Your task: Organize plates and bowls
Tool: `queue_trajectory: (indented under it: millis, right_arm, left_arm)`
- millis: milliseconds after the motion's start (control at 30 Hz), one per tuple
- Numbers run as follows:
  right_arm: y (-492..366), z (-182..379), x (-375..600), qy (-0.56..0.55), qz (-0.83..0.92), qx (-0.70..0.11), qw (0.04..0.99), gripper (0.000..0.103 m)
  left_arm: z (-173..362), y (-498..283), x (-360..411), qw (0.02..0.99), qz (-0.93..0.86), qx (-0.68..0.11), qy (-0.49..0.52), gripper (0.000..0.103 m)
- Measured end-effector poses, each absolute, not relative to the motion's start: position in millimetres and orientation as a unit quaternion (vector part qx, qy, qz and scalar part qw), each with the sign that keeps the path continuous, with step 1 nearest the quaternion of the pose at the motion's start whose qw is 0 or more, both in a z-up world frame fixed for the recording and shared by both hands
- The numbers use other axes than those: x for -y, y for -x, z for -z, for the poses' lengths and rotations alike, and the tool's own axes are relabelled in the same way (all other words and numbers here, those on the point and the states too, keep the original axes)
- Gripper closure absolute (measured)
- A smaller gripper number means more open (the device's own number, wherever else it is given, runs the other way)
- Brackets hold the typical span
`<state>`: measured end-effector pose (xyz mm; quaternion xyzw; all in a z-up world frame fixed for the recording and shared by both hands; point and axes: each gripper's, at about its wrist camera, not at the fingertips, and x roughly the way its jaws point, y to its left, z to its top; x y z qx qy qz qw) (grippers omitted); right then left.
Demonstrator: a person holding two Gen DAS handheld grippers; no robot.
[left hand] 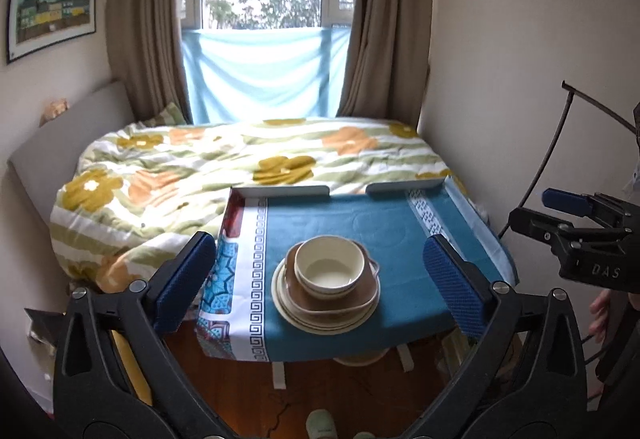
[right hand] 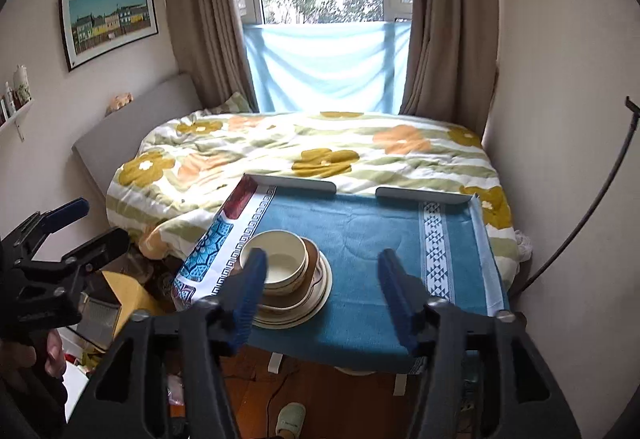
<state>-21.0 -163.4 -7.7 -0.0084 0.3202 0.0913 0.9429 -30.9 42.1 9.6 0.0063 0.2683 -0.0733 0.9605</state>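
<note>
Bed [left hand: 208,159] with the flowered duvet fills the back of the room under the window. In front of it stands the worktop [left hand: 384,223], a small raised-edge table covered by a blue patterned cloth [right hand: 360,231], probably there to stop dishes sliding.

Task items sit in one stack near the worktop's front edge, toward its left half: cream plates [left hand: 320,319] at the bottom, a brown dish [left hand: 332,299] on them, a cream bowl [left hand: 330,265] nested on top. Largest-to-smallest stacking keeps it stable; looks already sorted, or about to be taken apart, cannot tell which.

Left gripper [left hand: 320,287] is held back from the front edge, jaws spread wide, nothing between them, framing the stack in its own view. Right gripper [right hand: 320,295] is likewise pulled back, jaws wide apart and empty, aimed at bare cloth just right of the stack; its left pad overlaps the bowl [right hand: 280,263] in view only, no contact evident.

A slipper [right hand: 290,419] lies on the floor below the worktop.
</note>
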Motion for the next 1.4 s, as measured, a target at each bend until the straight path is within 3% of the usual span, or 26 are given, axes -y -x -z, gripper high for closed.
queue_trajectory:
  millis: [67,233,1400]
  right_arm:
    - [34.1,2.1,168.1,0.004,-0.077,-0.301,0.950,0.005]
    - [56.5,-2.5,177.9,0.004,-0.027,-0.263,0.964,0.003]
    - [74.6,-9.8,178.5,0.004,0.004,-0.231,0.973,0.002]
  left_arm:
    - [-14.5,43.8,-40.3,0.965,0.054,-0.258,-0.008,0.000]
    - [-20.1,69.0,-40.4,0.971,0.051,-0.232,0.017,0.000]
    - [-22.3,86.5,-37.2,0.979,0.033,-0.199,0.000,0.000]
